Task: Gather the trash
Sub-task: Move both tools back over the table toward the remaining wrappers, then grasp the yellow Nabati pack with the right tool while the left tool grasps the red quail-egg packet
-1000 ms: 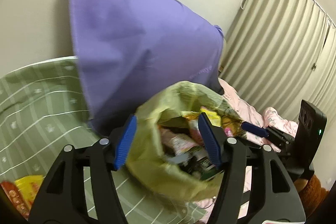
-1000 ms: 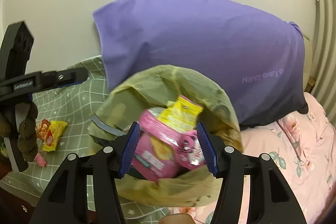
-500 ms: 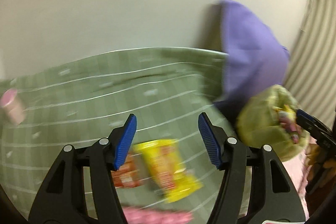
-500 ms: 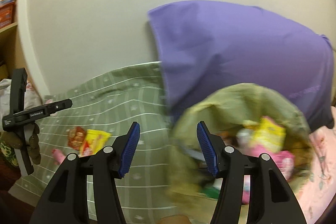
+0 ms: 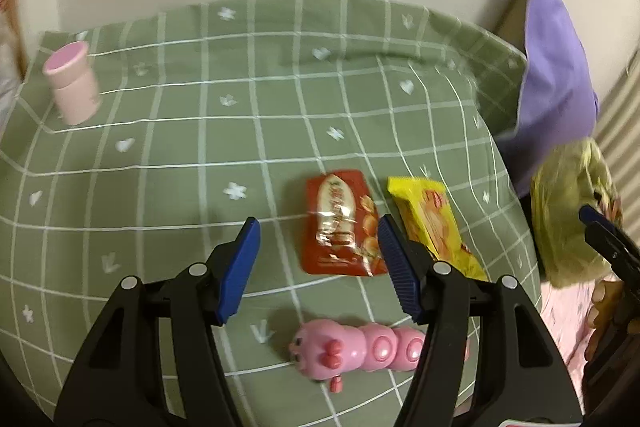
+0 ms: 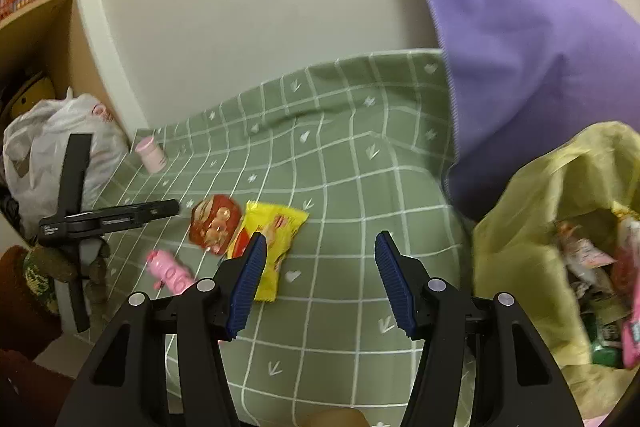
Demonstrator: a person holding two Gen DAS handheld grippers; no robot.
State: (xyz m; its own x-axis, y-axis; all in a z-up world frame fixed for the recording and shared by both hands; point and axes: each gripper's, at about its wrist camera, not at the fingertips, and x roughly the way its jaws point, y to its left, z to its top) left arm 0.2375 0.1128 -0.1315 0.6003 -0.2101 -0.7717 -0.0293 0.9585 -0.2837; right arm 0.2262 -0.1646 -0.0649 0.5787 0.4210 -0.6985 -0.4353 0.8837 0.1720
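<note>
Our left claw point(image 5: 318, 263) is wide open with nothing in it, and it tips down over the red snack pack point(image 5: 340, 223), so we think that is the piece of trash we want to grab. The red pack lies flat on the green blanket point(image 5: 180, 147) of the bed. Its long side runs away from us, and its far end leans a little to the left. Just beside it on the right lies the yellow wrapper point(image 5: 434, 223), long and thin, and its far end leans left too. A pink toy point(image 5: 360, 345) lies sideways nearer to us. Our right claw point(image 6: 318, 283) is open and empty too. It waits next to the trash bag point(image 6: 532, 211), which we think sits open and close by so trash can drop in.
</note>
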